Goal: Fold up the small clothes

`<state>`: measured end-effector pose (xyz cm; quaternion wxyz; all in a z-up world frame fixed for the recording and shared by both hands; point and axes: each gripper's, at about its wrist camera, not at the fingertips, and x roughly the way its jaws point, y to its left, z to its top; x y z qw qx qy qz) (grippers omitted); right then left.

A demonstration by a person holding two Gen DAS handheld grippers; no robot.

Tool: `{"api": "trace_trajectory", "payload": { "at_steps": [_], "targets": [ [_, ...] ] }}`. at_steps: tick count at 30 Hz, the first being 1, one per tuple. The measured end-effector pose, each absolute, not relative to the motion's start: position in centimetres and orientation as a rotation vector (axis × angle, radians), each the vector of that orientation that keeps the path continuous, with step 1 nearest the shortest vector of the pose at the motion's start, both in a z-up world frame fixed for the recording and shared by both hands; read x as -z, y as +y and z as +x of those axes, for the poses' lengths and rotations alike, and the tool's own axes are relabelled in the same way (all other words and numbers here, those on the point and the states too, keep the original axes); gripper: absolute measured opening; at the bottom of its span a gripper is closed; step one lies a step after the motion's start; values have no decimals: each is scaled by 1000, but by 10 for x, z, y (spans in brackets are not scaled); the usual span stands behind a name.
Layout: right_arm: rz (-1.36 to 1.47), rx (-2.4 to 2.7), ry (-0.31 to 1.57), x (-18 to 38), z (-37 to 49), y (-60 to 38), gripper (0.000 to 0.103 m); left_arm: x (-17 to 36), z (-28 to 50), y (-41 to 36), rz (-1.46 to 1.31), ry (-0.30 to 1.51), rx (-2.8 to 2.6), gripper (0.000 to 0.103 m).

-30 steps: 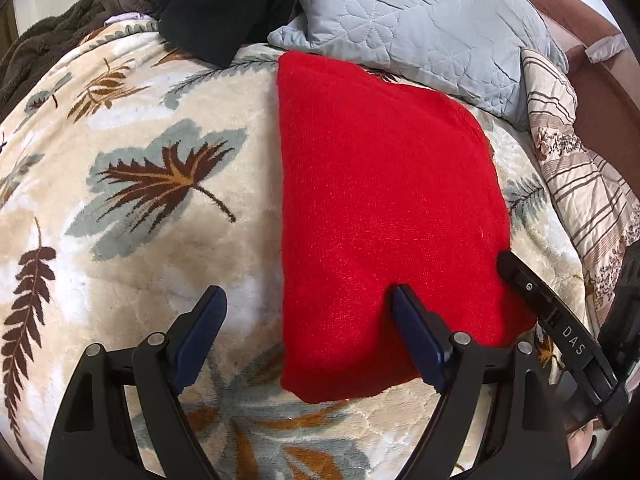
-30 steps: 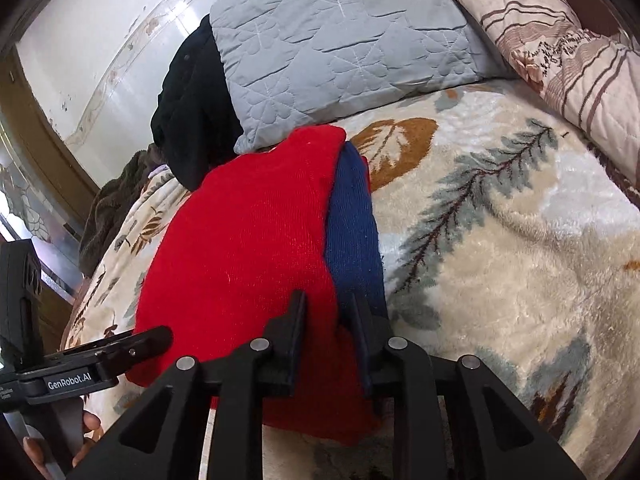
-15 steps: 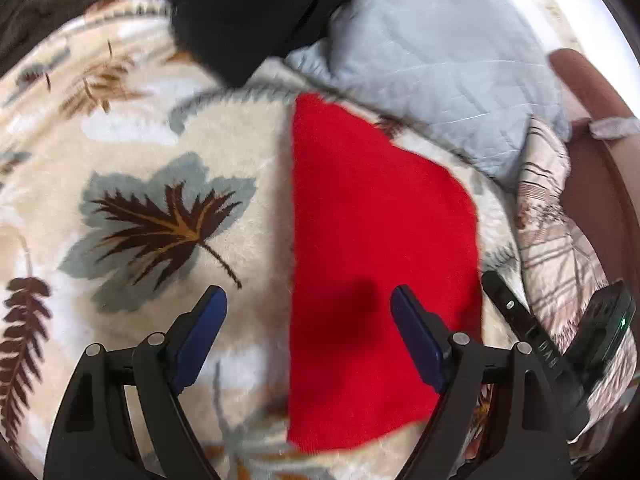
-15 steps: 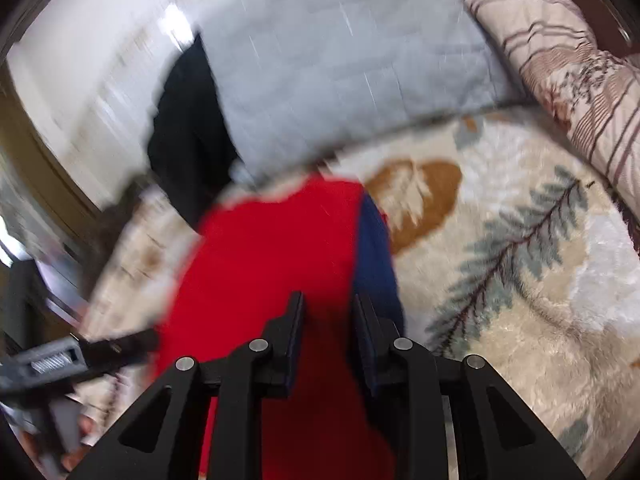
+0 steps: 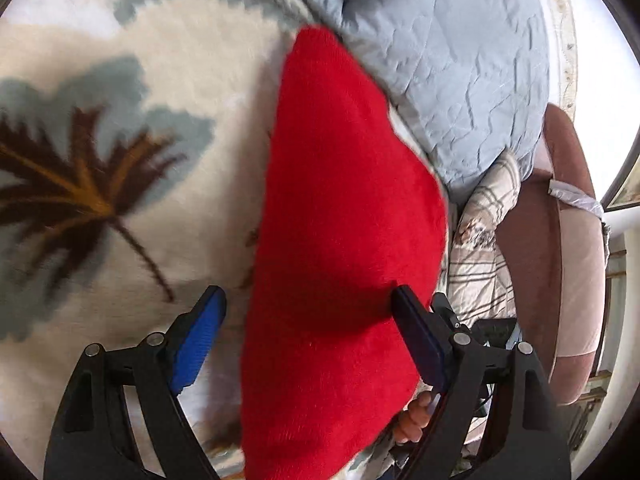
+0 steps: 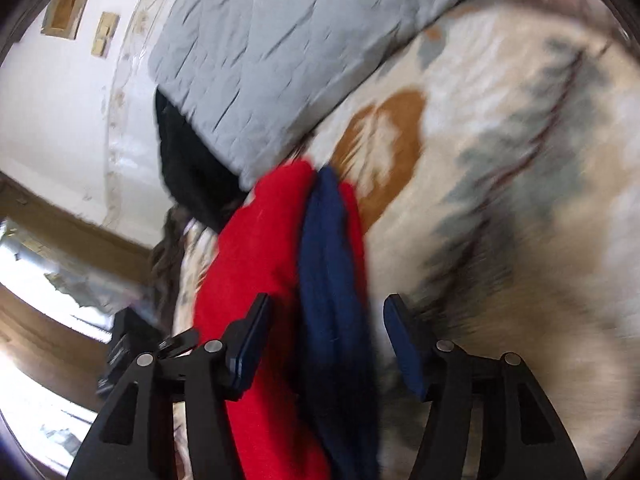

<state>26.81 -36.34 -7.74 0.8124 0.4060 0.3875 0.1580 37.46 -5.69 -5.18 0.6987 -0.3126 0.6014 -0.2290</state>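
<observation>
Garment (image 5: 344,240) on blanket (image 5: 120,220), seemingly against pillow (image 5: 452,72)

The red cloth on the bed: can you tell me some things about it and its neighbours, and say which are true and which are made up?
1. The red cloth lies on a blanket with leaf pictures. True.
2. A green stripe runs along one side of the red cloth. False: the stripe is dark blue.
3. A grey quilted pillow sits just past the far end of the red cloth. True.
4. The left gripper is pinching the red cloth tight. False: its jaws stand wide apart, with the cloth's edge lying between them.
5. The right gripper is clamped shut. False: its jaws are opening, with the red and blue cloth between them.
</observation>
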Motion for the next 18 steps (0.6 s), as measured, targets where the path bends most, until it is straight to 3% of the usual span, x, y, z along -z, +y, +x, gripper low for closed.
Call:
{"api": "trace_trajectory", "payload": {
  "at_steps": [1, 3, 7, 10, 11, 12, 14, 18],
  "targets": [
    [862, -369, 825, 78, 271, -357, 65, 52, 374, -60, -693, 1331, 517, 86],
    [848, -408, 812, 74, 276, -348, 84, 50, 377, -67, -701, 1323, 541, 87],
    [757, -381, 846, 67, 286, -329, 88, 53, 380, -76, -705, 1338, 516, 88],
    [685, -322, 871, 64, 284, -321, 64, 49, 379, -79, -681, 1328, 483, 87],
    [674, -309, 867, 62, 282, -323, 50, 48, 378, -79, -676, 1320, 473, 81],
    [672, -307, 860, 61, 281, -324, 42, 47, 376, -79, -667, 1308, 465, 77],
    [643, -301, 838, 54, 274, -325, 38, 44, 373, -78, -649, 1293, 464, 63],
    [638, -293, 796, 40, 263, -319, 37, 37, 368, -70, -644, 1275, 503, 51]
  ]
}}
